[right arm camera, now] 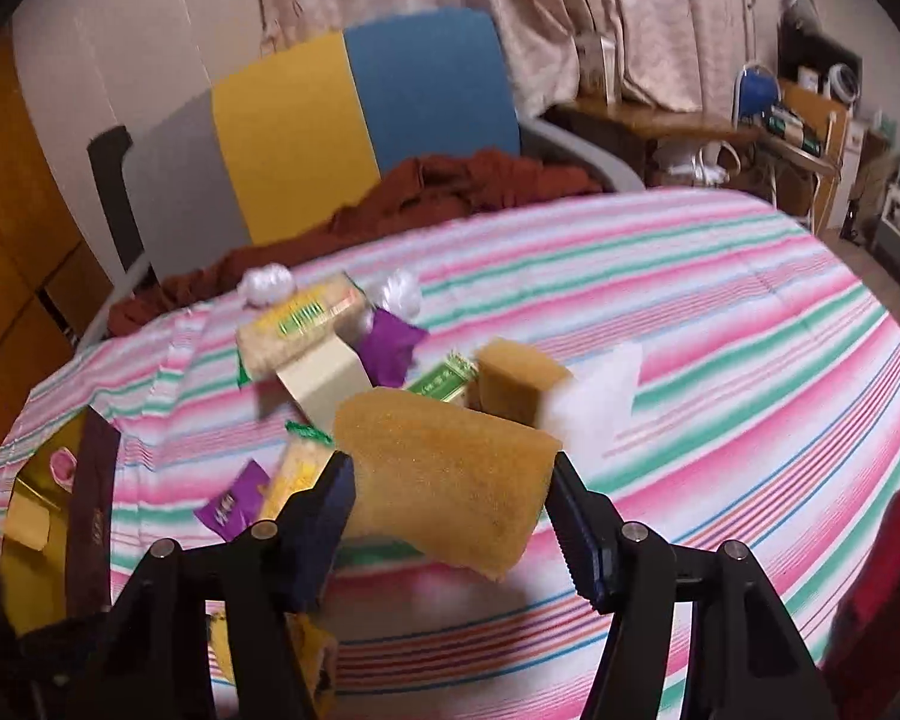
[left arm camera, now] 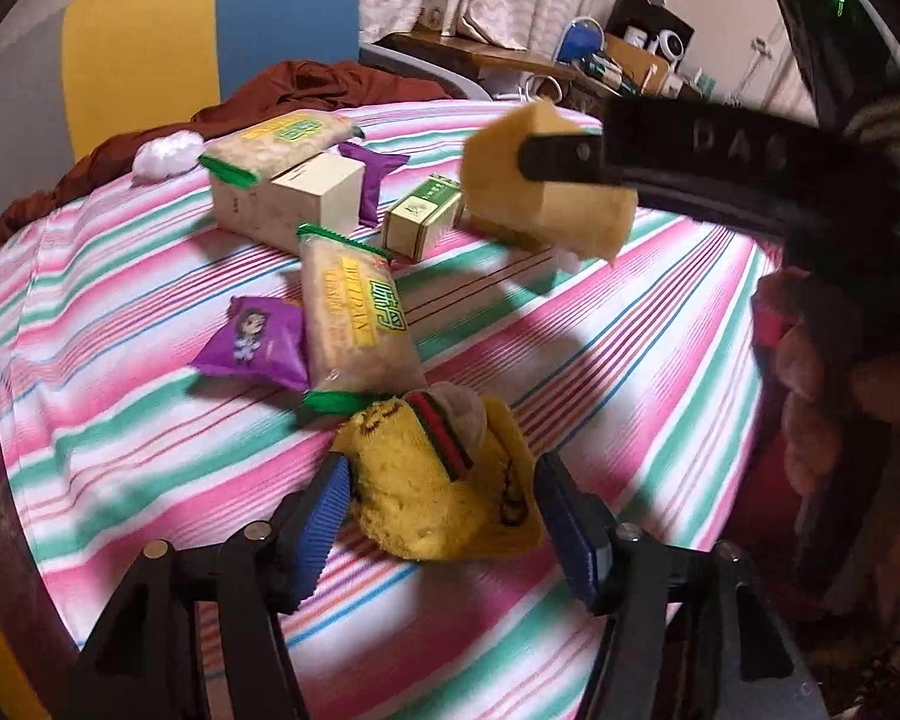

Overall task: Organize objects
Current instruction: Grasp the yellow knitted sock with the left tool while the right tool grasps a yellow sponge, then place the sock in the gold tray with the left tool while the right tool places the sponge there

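Observation:
A yellow fuzzy sock pack (left arm camera: pixel 414 498) with a burger patch lies on the striped tablecloth (left arm camera: pixel 630 360). My left gripper (left arm camera: pixel 444 468) stands open around it, one blue pad at each side. My right gripper (right arm camera: pixel 450 462) is shut on a tan sponge (right arm camera: pixel 450 492) and holds it above the cloth. In the left wrist view that sponge (left arm camera: pixel 498 150) hangs in the air with one black finger (left arm camera: pixel 570 159) across its front. A second tan sponge (right arm camera: pixel 516 384) and a white foam block (right arm camera: pixel 594 402) rest on the table behind it.
Two green-ended cracker packs (left arm camera: pixel 354 324) (left arm camera: pixel 282 141), two purple packets (left arm camera: pixel 252 348) (left arm camera: pixel 369 180), a cream box (left arm camera: pixel 294 198) and a small green box (left arm camera: pixel 423 216) crowd the far left. A rust cloth (left arm camera: pixel 306 87) and a chair (left arm camera: pixel 210 30) lie beyond. A hand (left arm camera: pixel 804 396) is at the right.

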